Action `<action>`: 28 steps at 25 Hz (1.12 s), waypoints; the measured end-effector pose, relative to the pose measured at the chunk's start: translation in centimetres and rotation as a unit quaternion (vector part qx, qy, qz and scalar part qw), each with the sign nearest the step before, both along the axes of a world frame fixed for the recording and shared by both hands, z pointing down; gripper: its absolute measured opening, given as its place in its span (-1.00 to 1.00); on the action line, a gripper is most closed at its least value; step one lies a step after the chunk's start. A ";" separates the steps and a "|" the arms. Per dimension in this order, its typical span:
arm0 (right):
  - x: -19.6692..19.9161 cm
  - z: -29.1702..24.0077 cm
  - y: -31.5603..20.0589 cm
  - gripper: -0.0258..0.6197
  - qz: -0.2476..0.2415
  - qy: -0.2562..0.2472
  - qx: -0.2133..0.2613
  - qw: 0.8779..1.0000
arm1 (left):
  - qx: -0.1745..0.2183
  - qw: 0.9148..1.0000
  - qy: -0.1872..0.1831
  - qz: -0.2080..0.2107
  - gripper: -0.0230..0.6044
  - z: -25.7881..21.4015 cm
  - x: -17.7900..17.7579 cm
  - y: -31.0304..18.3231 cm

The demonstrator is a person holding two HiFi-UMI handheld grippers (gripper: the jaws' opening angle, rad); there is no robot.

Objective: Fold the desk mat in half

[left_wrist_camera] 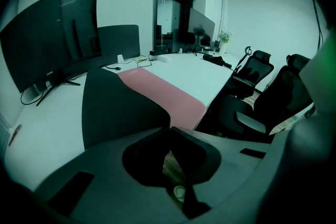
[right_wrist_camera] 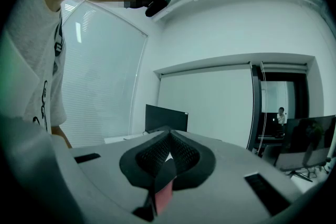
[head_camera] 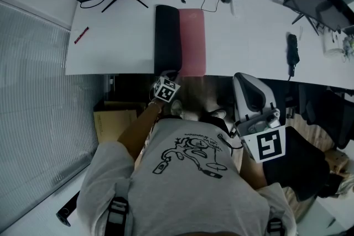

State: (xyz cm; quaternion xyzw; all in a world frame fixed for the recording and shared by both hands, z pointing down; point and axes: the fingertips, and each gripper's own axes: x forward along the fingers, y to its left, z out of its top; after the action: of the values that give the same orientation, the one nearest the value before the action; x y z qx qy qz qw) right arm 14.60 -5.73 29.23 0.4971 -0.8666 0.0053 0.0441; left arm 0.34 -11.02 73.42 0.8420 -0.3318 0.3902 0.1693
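Desk mat: the desk mat [head_camera: 191,41] lies at the near edge of the counter [head_camera: 121,52], running toward the far edge, with a black strip on the left and a pink strip on the right.
Left hand-held gripper: the left hand-held gripper [left_wrist_camera: 169,126] has its jaws pressed together on the mat's near edge, right where black meets pink.
Right hand-held gripper: the right hand-held gripper [right_wrist_camera: 168,157] is off the counter by the person's side, jaws closed. A small black-and-pink scrap sits low between them; I cannot tell what it is.
Done so far: one edge is gripped. The black strip may be a flap already turned over, but I cannot tell.
Left to do: pink is still exposed, so the fold looks incomplete. The halves need laying edge to edge and pressing flat.
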 end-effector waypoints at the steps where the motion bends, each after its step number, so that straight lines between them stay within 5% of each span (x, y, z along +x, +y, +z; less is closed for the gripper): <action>1: 0.1 0.0 0.0 -0.90 0.000 0.000 0.000 1.000 | 0.000 1.000 0.000 0.000 -0.82 0.0 0.2 0.0; 28: 3.6 -0.2 0.1 -0.90 0.005 -0.005 0.000 1.000 | -0.004 1.000 -0.002 0.012 -0.82 0.0 4.0 0.1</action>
State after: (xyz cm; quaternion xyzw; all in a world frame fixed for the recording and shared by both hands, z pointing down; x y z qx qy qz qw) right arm 18.25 -5.66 29.00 0.5017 -0.8641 0.0082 0.0400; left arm 4.39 -10.88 73.41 0.8444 -0.3206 0.3953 0.1671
